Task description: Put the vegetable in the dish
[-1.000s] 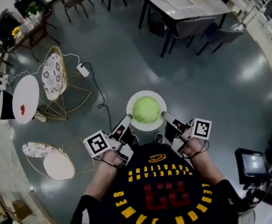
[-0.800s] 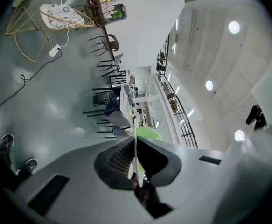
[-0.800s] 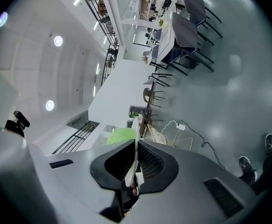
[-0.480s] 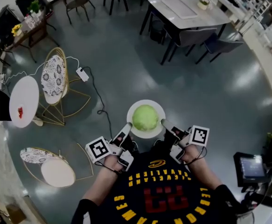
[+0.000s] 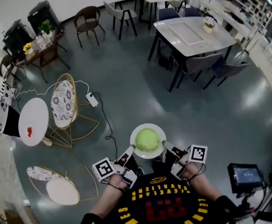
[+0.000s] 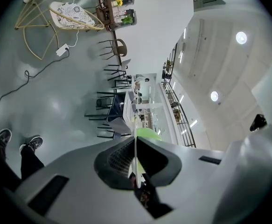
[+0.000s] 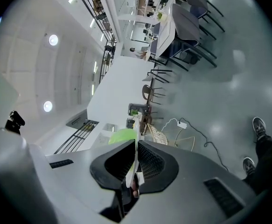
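A round green cabbage (image 5: 147, 139) rests in a white dish (image 5: 137, 149) that I hold in the air in front of my chest, above the floor. My left gripper (image 5: 131, 148) is shut on the dish's left rim and my right gripper (image 5: 164, 144) is shut on its right rim. In the left gripper view the thin white dish rim (image 6: 136, 148) runs edge-on between the dark pads, with the cabbage (image 6: 148, 134) just beyond. The right gripper view has the dish rim (image 7: 136, 150) pinched the same way, the cabbage (image 7: 122, 136) behind it.
Grey floor lies below. A grey table (image 5: 194, 31) with chairs stands ahead to the right. Wire-frame chairs (image 5: 65, 101) and a small round white table (image 5: 32, 122) stand at the left, with a cable and power strip (image 5: 92, 99) on the floor. A monitor (image 5: 246, 175) sits at the lower right.
The view has tilted up and taken in more of the room, so the dish with the cabbage now sits lower and smaller in frame. Both grippers keep their hold on the rim.
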`<state>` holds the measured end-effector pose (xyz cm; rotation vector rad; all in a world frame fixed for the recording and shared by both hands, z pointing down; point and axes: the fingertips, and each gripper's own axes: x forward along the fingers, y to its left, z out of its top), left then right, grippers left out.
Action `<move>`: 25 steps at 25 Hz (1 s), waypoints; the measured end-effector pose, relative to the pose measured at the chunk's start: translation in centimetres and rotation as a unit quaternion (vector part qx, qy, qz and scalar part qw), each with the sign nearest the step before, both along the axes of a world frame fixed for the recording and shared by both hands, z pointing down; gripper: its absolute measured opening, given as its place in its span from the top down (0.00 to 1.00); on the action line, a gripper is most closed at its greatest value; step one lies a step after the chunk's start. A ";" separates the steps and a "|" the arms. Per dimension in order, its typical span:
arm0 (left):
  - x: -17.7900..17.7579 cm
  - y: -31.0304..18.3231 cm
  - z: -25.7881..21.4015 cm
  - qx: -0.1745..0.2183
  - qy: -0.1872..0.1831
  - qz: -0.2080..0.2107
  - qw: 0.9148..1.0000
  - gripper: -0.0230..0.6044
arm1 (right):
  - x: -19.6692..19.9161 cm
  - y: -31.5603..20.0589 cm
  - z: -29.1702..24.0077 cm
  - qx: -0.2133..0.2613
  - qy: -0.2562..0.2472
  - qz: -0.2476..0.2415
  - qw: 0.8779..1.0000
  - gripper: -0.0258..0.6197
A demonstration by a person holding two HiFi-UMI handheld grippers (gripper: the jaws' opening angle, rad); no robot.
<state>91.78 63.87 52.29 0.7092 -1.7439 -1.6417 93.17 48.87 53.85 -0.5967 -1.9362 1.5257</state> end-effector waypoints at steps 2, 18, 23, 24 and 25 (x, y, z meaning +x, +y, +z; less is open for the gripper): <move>-1.9 -1.0 -0.3 -0.005 -0.006 -0.008 1.000 0.94 | -2.2 -1.0 -0.2 -0.004 -0.005 -0.008 1.000 0.93; -11.5 -9.6 -0.5 -0.036 -0.015 -0.047 0.998 0.94 | -13.3 -10.2 0.5 0.002 -0.012 -0.054 0.998 0.93; -13.8 -9.7 -0.4 -0.044 -0.013 -0.054 0.997 0.94 | -15.6 -10.0 0.7 -0.017 -0.004 -0.059 0.998 0.93; -14.3 -9.6 -0.2 -0.045 -0.012 -0.056 0.997 0.94 | -16.0 -10.0 1.1 -0.010 0.001 -0.061 0.998 0.93; -14.8 -9.6 0.0 -0.044 -0.009 -0.057 0.997 0.94 | -16.5 -10.1 1.6 -0.002 0.004 -0.064 0.998 0.93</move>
